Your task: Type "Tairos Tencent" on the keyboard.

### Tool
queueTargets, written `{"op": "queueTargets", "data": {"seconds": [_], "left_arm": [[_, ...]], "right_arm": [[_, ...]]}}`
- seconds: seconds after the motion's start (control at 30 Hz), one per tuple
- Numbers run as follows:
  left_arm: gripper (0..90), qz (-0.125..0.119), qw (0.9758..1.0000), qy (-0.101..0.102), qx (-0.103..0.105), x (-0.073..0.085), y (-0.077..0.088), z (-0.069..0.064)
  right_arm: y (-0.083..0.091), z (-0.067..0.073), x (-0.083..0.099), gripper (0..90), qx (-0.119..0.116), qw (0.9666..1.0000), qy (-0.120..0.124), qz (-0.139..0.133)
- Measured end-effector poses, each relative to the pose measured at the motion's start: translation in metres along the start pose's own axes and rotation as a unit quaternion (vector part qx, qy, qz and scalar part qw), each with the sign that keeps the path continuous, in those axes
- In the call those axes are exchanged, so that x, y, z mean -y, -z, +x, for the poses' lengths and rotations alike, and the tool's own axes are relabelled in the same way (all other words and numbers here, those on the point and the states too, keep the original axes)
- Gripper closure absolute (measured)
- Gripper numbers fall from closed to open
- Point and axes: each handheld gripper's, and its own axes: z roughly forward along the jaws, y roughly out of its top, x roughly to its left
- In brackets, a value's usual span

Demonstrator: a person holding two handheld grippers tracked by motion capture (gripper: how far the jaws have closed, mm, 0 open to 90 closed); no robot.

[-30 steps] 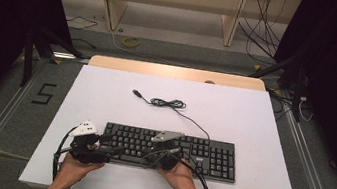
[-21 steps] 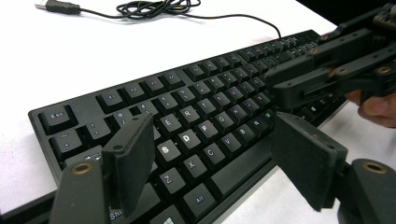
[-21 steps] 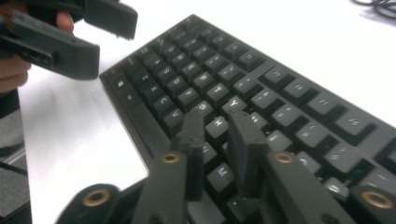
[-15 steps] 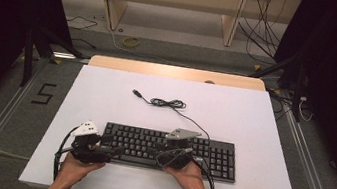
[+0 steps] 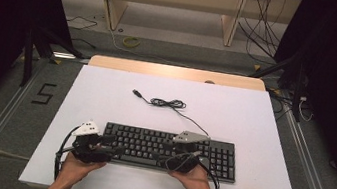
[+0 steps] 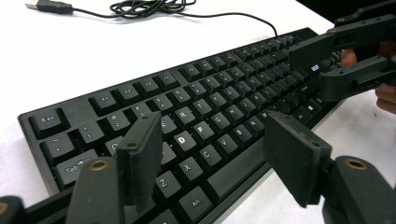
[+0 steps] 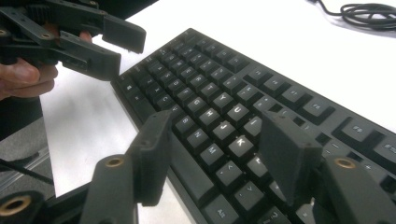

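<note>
A black keyboard (image 5: 149, 144) lies flat near the front of the white table top (image 5: 253, 122). My left gripper (image 5: 115, 148) hovers over its left end, pointing right, open, over the D and C keys (image 6: 212, 135). Its jaws have just been closing a little, with nothing but keys below them. My right gripper (image 5: 163, 156) hangs over the keyboard's middle, pointing left, open above the J and K keys (image 7: 217, 130). Its jaws have just been opening, and nothing is held between them. Each gripper faces the other: the right gripper (image 6: 310, 70), the left gripper (image 7: 123, 52).
The keyboard's black cable (image 5: 167, 103) lies coiled behind it, its USB plug (image 5: 135, 91) loose on the table. A wooden strip (image 5: 175, 71) edges the far side. Shelving and floor cables lie beyond. Metal rails run along both sides.
The right gripper has shifted to the right along the keyboard, away from the left one. The left hand has stayed where it was.
</note>
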Motion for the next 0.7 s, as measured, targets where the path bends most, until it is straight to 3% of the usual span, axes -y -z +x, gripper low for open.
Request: {"op": "queueTargets", "data": {"seconds": [0.33,0.7], "left_arm": [[49.4,0.003,0.9999,-0.014,0.008,-0.002,-0.003,-0.003],[67.7,0.020,0.9992,-0.034,0.002,-0.005,-0.011,-0.005]], "right_arm": [[0.013,-0.004,0.005,40.0,0.005,0.9999,-0.004,-0.013],[0.022,-0.006,0.010,36.9,0.008,0.9998,-0.006,-0.019]]}}
